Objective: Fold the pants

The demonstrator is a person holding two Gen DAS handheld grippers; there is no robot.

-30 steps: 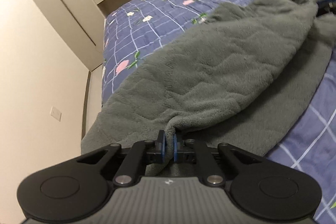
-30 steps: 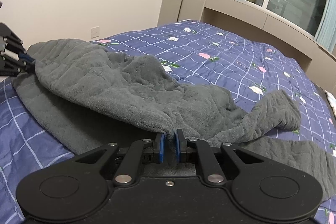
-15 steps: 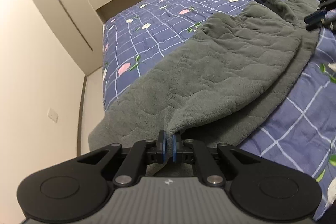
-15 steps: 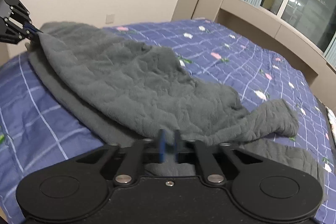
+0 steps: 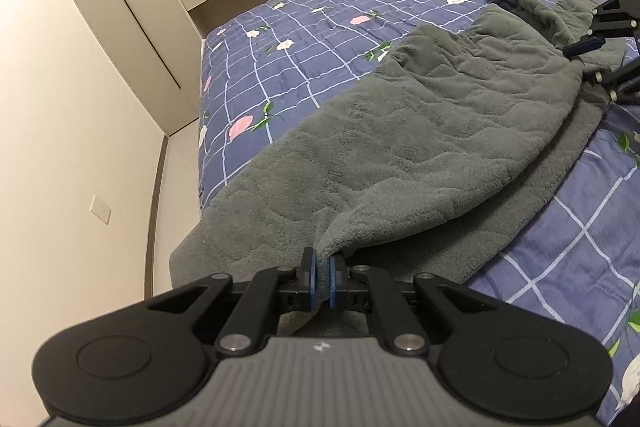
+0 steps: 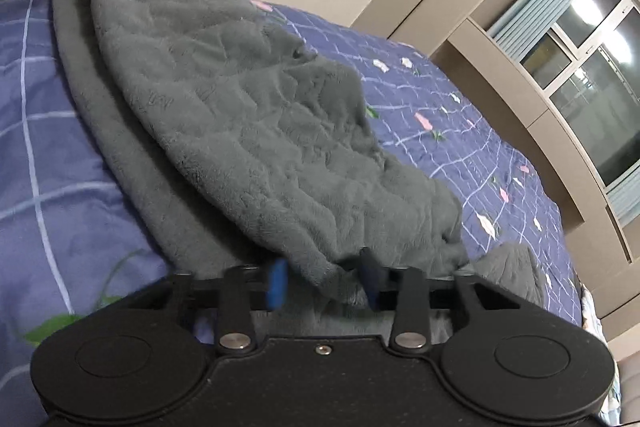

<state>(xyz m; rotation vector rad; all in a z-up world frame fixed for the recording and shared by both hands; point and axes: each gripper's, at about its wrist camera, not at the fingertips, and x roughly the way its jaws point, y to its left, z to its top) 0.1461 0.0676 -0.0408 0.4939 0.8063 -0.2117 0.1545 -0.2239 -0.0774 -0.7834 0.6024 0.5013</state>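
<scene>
Pants of thick grey fleece, soft and fuzzy with a faint quilted wave pattern, lie on the bed, one layer folded over another. The left gripper has its two blue pads pressed together on a corner of the upper layer, so the plush cloth bunches into a small point between them. From this corner the fabric spreads out wide toward the far right, and its lower layer shows as a flatter grey band along the near right edge. The right gripper has its blue fingers spread apart, a little blurred, and a lump of the fleece edge sits in the gap between them, not pinched. In the right wrist view the upper layer rises as a rounded, wrinkled mound to the far left, where the left gripper appears again as black bars at the top left corner, holding the cloth. In the left wrist view the right gripper shows at the far right edge, by the other end of the pants. Under the pants lies a purple-blue bedspread with a thin white grid and small pink flowers. Beige cupboard panels stand at the left, and a window with pale blue curtains is beyond the bed.
</scene>
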